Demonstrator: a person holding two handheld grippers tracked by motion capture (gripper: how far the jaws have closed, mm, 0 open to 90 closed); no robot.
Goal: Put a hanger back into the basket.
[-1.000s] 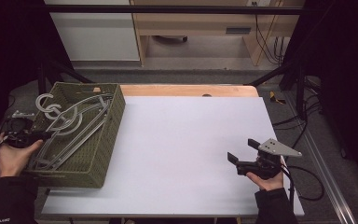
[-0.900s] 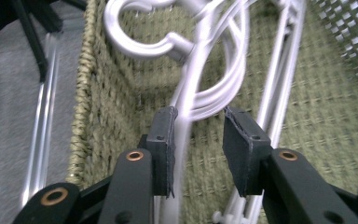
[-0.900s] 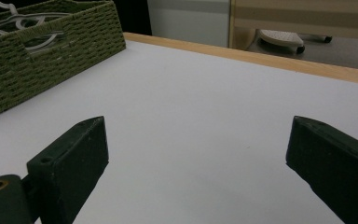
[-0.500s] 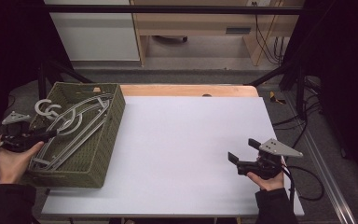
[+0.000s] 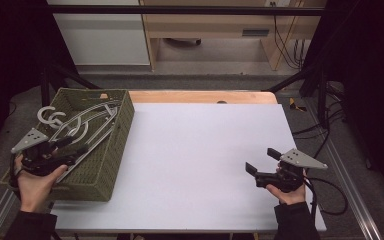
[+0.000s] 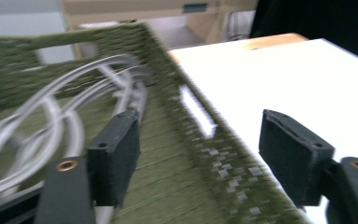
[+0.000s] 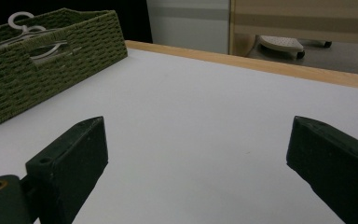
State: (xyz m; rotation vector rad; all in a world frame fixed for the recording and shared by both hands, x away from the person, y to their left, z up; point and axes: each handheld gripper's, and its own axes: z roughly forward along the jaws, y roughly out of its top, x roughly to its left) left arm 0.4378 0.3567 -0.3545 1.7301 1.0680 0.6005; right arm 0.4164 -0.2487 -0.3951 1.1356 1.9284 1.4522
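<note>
A green woven basket [image 5: 114,150] stands on the left end of the white table [image 5: 205,150]. Several pale grey clothes hangers [image 5: 82,124] lie in it, their hooks over the far left rim. My left gripper [image 5: 72,146] hovers over the basket's near left part. Its jaws have just been opening and stand open with nothing pressed between the pads. In the left gripper view the hangers [image 6: 70,81] lie left of and beyond my left gripper [image 6: 200,126], over the basket's wall [image 6: 191,140]. My right gripper [image 5: 262,160] rests low at the table's near right, open and empty, also my right gripper [image 7: 200,130].
The right gripper view looks across the bare white top to the basket [image 7: 51,70] with the hangers [image 7: 23,21] in it. A wooden strip [image 5: 200,96] runs along the table's far edge. Shelving and cables stand behind the table.
My left gripper has drawn back toward the near side and a little to the right, and its jaws have opened. The hangers have settled in the basket. The right gripper has stayed still.
</note>
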